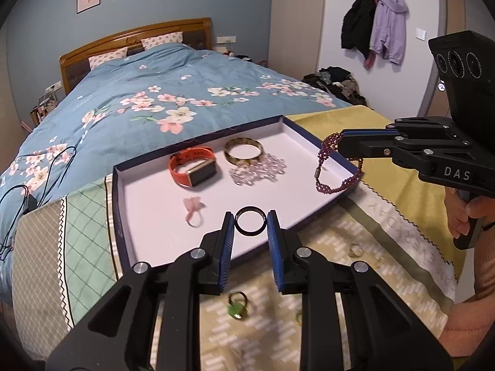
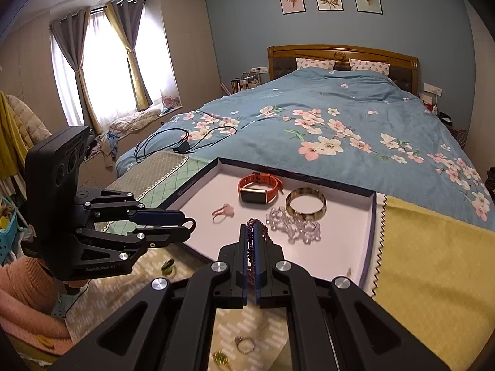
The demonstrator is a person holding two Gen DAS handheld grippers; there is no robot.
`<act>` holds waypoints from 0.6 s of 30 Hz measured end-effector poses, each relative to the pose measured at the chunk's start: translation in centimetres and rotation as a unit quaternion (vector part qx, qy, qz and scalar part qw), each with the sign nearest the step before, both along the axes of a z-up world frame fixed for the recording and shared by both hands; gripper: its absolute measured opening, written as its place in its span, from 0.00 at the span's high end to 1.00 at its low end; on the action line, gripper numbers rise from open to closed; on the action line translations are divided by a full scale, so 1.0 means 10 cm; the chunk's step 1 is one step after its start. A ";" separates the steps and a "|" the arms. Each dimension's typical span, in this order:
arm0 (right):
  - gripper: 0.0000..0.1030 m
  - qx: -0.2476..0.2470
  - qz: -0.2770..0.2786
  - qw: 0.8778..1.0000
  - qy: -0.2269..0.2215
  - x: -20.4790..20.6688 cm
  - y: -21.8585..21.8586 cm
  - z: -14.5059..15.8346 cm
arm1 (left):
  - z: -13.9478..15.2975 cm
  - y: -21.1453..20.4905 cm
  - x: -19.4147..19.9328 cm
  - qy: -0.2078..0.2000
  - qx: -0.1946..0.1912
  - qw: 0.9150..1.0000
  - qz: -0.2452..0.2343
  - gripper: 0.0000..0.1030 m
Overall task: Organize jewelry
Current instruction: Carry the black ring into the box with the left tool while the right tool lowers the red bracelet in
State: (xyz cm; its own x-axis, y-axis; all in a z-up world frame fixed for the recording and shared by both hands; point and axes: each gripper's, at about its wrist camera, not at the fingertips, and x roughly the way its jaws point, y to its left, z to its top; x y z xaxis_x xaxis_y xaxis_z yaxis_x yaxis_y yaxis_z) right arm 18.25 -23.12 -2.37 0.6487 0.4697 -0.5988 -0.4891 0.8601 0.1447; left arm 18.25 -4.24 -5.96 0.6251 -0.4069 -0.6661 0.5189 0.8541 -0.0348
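- Left wrist view: your left gripper (image 1: 250, 227) pinches a black ring (image 1: 250, 222) between its blue pads, right over the near edge of the white tray (image 1: 148, 210).
- Your right gripper (image 1: 338, 143) is squeezed tight on a purple bead bracelet (image 1: 335, 170). The bracelet hangs down over the tray's right rim.
- In the right wrist view, the purple beads sit squashed between the closed jaws, just in front of the tray's near side.
- Already inside the tray: an orange watch (image 1: 193, 167), a gold bangle (image 1: 243, 154) near the far side, clear beads (image 1: 258, 168) touching the bangle, and a little pink ring (image 1: 193, 210) near the front.
- Outside the tray, on the cloth (image 1: 324, 278) near you, lie a green ring (image 1: 237, 306) and a silver ring (image 2: 245, 344).
- I think you are on the carrying step: both hands hold a piece that goes in the tray.
- Next, you need to bring each piece over a bare white spot, go low, then let go softly.
- Keep the black ring flat so it does not roll away.
- Watch that the bracelet lands inside the rim, not half out.
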 end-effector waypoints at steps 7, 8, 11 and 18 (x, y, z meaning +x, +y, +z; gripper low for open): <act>0.98 0.006 -0.002 1.000 0.012 0.23 0.05 -0.06 | -0.10 -0.02 0.24 0.012 0.012 1.000 0.013 0.79; 0.98 0.005 -0.002 1.000 0.013 0.26 0.06 -0.06 | -0.11 -0.03 0.27 0.013 0.015 1.000 0.015 0.79; 0.98 0.003 0.000 1.000 0.019 0.35 0.10 -0.10 | -0.16 -0.05 0.35 0.018 0.019 1.000 0.016 0.79; 0.98 0.002 0.004 1.000 0.031 0.51 0.16 -0.18 | -0.25 -0.06 0.50 0.030 0.030 0.999 0.023 0.79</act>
